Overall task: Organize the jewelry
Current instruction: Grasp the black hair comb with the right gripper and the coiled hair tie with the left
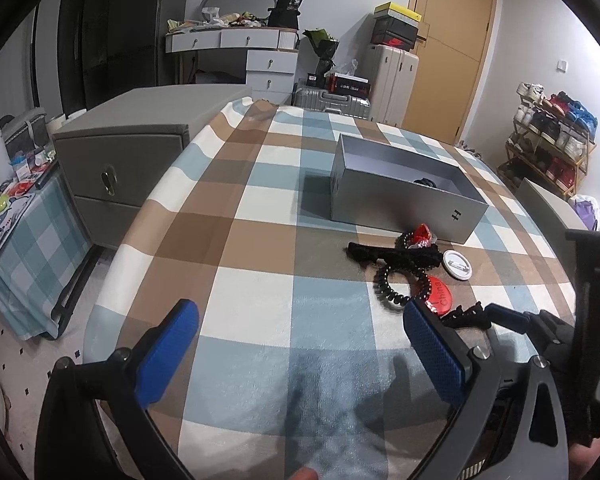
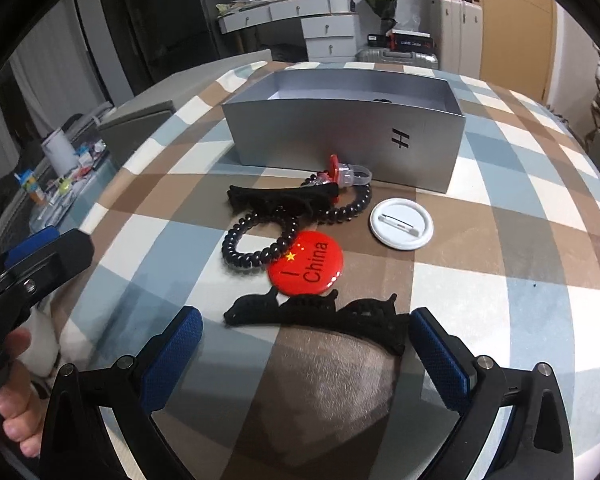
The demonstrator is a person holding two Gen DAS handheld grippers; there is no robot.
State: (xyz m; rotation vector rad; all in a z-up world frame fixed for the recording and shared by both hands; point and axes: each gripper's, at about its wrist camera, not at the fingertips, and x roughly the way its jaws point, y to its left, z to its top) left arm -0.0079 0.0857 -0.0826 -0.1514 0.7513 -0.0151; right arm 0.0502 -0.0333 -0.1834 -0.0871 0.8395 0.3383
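A silver open box [image 2: 340, 136] stands on the checked cloth, with a dark item inside [image 1: 426, 181]. In front of it lie a black hair clip [image 2: 276, 196], a red plastic ring [image 2: 342, 172], a black spiral hair tie [image 2: 256, 244], a red "I China" badge [image 2: 306, 262], a white badge lying face down [image 2: 402, 224] and a black toothed hair clip [image 2: 320, 312]. My right gripper [image 2: 306, 340] is open, just short of the toothed clip. My left gripper [image 1: 300, 336] is open over bare cloth, left of the items [image 1: 404, 264]. The box also shows in the left wrist view [image 1: 400, 200].
The checked cloth [image 1: 260, 240] covers a rounded table. A grey drawer cabinet [image 1: 120, 160] stands at its left. A small cluttered side table [image 1: 16, 208] is further left. Suitcases [image 1: 384, 80], a white dresser [image 1: 240, 48] and a shoe rack [image 1: 552, 140] line the back.
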